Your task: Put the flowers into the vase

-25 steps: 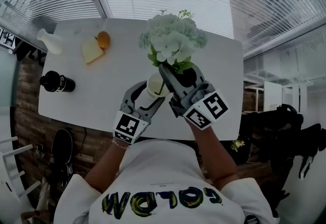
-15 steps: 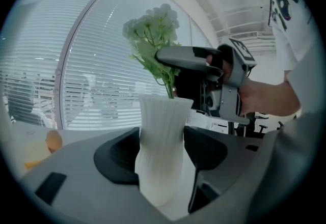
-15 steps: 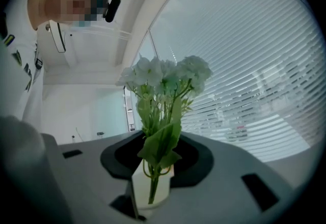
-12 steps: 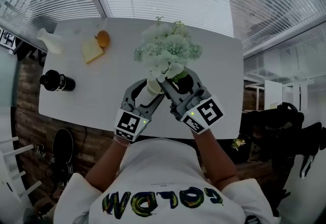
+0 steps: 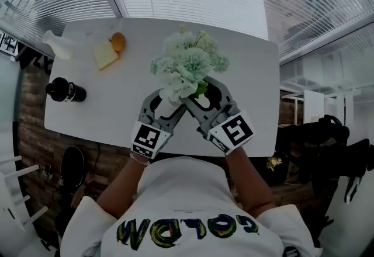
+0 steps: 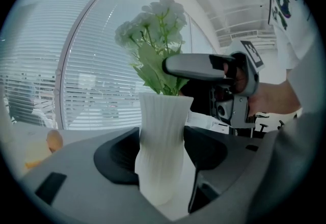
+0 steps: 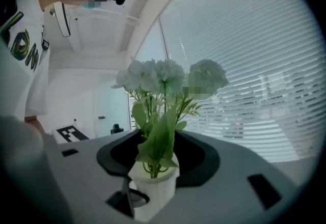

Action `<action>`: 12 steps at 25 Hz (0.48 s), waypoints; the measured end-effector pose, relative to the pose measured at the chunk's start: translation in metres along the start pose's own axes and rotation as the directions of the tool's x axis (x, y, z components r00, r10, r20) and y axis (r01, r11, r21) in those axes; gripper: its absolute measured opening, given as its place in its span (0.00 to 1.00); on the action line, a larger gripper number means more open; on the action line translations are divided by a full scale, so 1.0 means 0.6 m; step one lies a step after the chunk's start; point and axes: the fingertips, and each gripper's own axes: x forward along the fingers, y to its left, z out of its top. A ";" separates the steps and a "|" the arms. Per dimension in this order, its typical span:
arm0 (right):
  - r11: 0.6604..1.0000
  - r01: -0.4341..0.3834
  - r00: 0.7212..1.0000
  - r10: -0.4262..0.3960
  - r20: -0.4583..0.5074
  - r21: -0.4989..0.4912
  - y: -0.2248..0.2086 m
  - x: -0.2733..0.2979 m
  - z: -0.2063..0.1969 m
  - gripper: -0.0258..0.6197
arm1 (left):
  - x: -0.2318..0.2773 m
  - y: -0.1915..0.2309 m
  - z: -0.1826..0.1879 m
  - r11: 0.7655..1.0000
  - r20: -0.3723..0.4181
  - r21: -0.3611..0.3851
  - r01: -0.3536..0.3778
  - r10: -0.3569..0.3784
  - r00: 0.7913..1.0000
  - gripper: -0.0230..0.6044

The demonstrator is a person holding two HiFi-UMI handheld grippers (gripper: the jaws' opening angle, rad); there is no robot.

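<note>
The bunch of white flowers with green leaves [image 5: 186,66] has sunk since a second ago. Its stems now stand in the tall white ribbed vase [image 6: 162,151], close to the near edge of the white bench [image 5: 105,110]. The right tongs [image 5: 201,91] have just been opening. Their own view shows the pads apart, clear of the stems at the vase mouth, which the blooms hide in the head view. The left tongs [image 5: 168,104] stand wide, clamped on the vase's body. Only the head view shows the black bottle [image 5: 65,91] lying at the left.
</note>
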 end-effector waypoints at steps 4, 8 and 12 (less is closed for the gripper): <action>1.000 0.008 1.000 -0.008 -0.026 -0.011 0.002 -0.006 -0.011 0.37 | -0.001 0.000 -0.003 1.000 0.003 0.000 -0.005 0.005 1.000 0.49; 0.999 0.013 0.999 -0.015 -0.052 -0.029 0.008 -0.011 -0.016 0.41 | -0.002 0.000 -0.004 1.000 0.005 0.002 -0.011 0.011 1.000 0.49; 0.999 0.024 0.997 -0.025 -0.068 -0.025 0.009 -0.021 -0.019 0.44 | -0.001 0.001 -0.005 1.000 0.007 0.008 -0.014 0.014 1.000 0.49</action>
